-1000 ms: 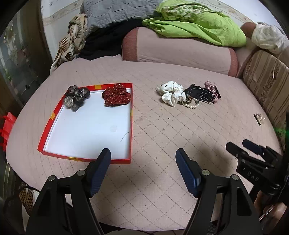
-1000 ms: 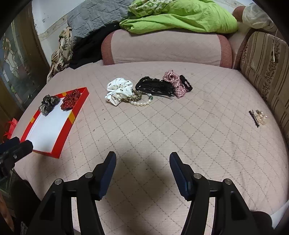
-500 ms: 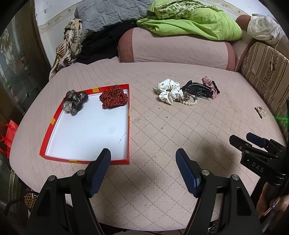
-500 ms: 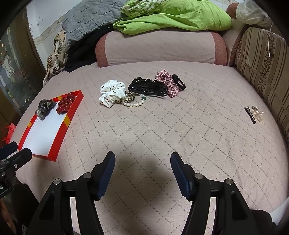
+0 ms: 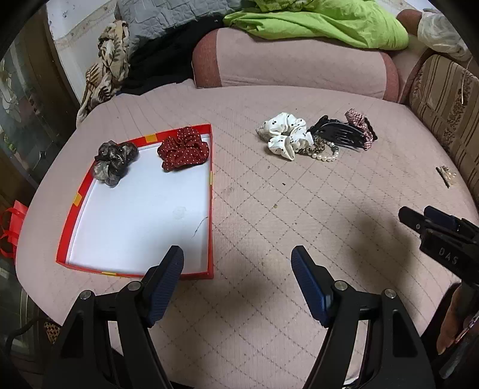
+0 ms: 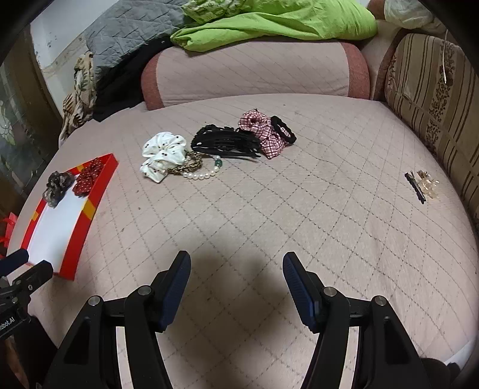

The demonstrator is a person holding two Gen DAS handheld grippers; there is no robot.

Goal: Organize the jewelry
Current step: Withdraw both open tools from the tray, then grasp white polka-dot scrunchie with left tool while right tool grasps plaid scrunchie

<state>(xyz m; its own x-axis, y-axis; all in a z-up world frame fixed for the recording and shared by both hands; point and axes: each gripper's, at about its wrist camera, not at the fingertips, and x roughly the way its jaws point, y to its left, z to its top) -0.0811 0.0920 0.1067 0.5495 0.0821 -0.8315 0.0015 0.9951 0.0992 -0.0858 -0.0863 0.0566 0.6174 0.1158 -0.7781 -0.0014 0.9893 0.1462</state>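
A red tray with a white floor (image 5: 134,209) (image 6: 86,206) lies at the left of the pink quilted bed. It holds a grey scrunchie (image 5: 115,160) and a red dotted scrunchie (image 5: 182,148). A loose pile lies further back: white scrunchie (image 6: 163,154) (image 5: 286,137), pearl bracelet (image 6: 200,175), black hair claw (image 6: 224,143) (image 5: 341,134), plaid scrunchie (image 6: 263,134). My left gripper (image 5: 238,278) is open and empty near the tray's front right corner. My right gripper (image 6: 236,282) is open and empty, well short of the pile.
Small hair clips (image 6: 422,184) lie near the bed's right edge. A pink bolster (image 6: 254,71) with green bedding (image 6: 275,21) runs along the back. A striped cushion (image 6: 434,89) stands at the right. The right gripper also shows in the left wrist view (image 5: 437,233).
Both grippers have drawn slightly back and shifted, so the tray and the pile sit a little differently in view. Both stay open and empty. No object has moved.
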